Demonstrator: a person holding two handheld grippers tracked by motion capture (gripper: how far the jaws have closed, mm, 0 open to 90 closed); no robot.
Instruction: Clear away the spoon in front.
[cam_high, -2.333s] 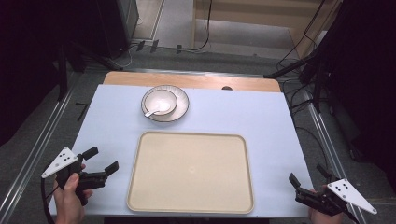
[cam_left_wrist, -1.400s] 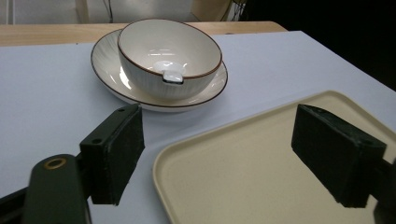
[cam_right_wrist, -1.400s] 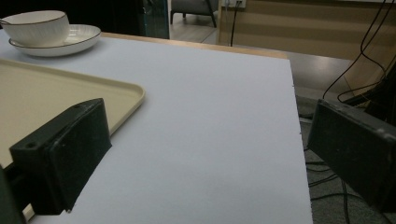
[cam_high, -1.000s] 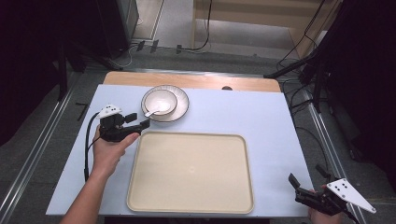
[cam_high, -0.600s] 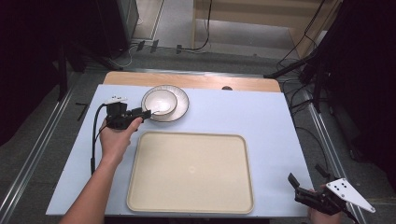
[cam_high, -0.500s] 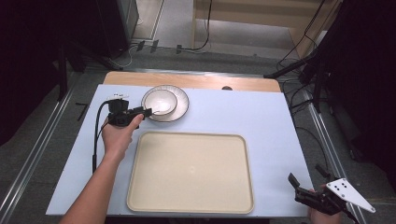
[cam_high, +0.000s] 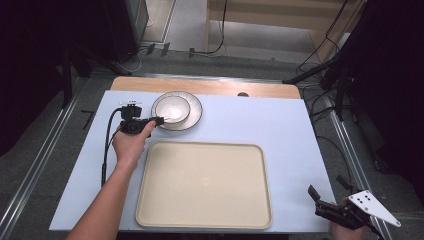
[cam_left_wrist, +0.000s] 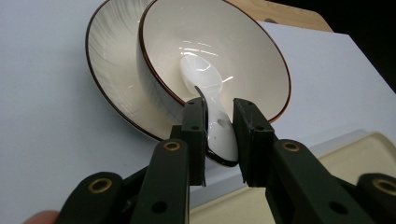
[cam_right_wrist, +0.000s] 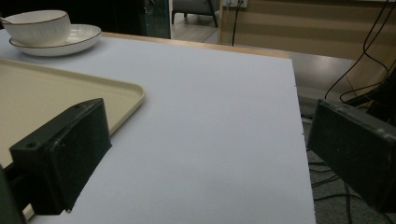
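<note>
A white bowl (cam_high: 171, 108) with a dark rim stands on a matching plate (cam_high: 193, 118) at the back of the table. A white spoon (cam_left_wrist: 201, 77) lies in the bowl (cam_left_wrist: 243, 56), its handle over the near rim. My left gripper (cam_high: 159, 120) reaches the bowl from the left. Its jaws have just been closing and its pads (cam_left_wrist: 196, 135) now press on both sides of the spoon handle. My right gripper (cam_high: 327, 187) rests open near the table's front right corner, with nothing between its fingers (cam_right_wrist: 70, 149).
A large cream tray (cam_high: 150, 200) lies empty in the middle front of the pale blue table, just near the plate. The tray's corner (cam_right_wrist: 126, 93) lies left of my right gripper. Cables and stands line the floor on the right.
My left hand came from the front left edge up to the bowl, then edged right. Its jaws narrowed onto the spoon handle. The right gripper stayed put.
</note>
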